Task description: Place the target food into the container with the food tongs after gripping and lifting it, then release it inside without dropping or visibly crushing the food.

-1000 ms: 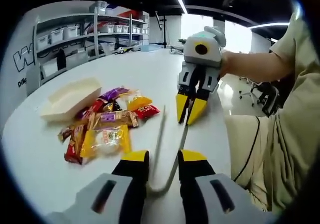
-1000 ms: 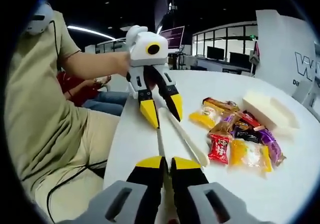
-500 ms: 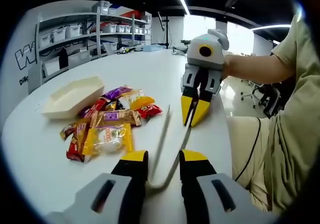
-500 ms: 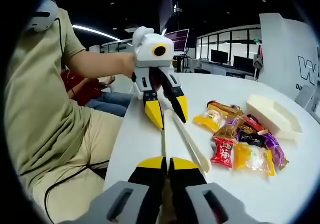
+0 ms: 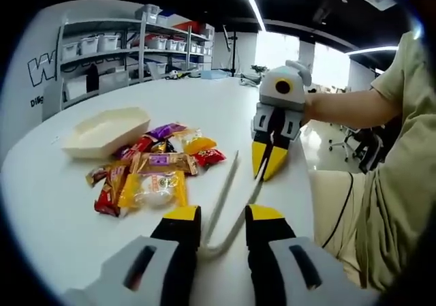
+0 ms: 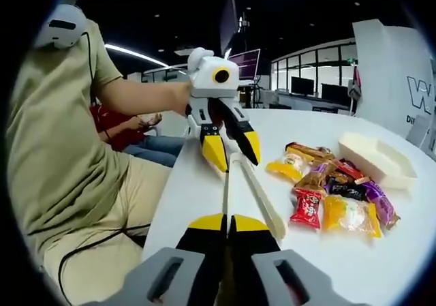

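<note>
Pale food tongs [image 5: 228, 183] stretch between both grippers over the white table. My left gripper [image 5: 222, 214] is shut across the tongs' bend, one jaw on each side of it. From the right gripper view the left gripper [image 6: 233, 149] straddles that same bend. My right gripper [image 6: 228, 223] is shut on the tip of one arm of the tongs [image 6: 255, 190], while the other arm ends free. The right gripper [image 5: 269, 159] faces the left one. A pile of wrapped snacks [image 5: 153, 166] [image 6: 334, 190] lies beside a cream tray container [image 5: 102, 132] [image 6: 378, 159].
The round white table [image 5: 54, 204] drops off near the person in a beige shirt [image 5: 395, 170], who sits at its edge. Shelves with bins [image 5: 109, 54] stand behind the tray. Bare tabletop lies between the tongs and the snacks.
Both hands have drifted a little with the tongs still held between them. Both grips look the same, and the snacks and tray lie where they were.
</note>
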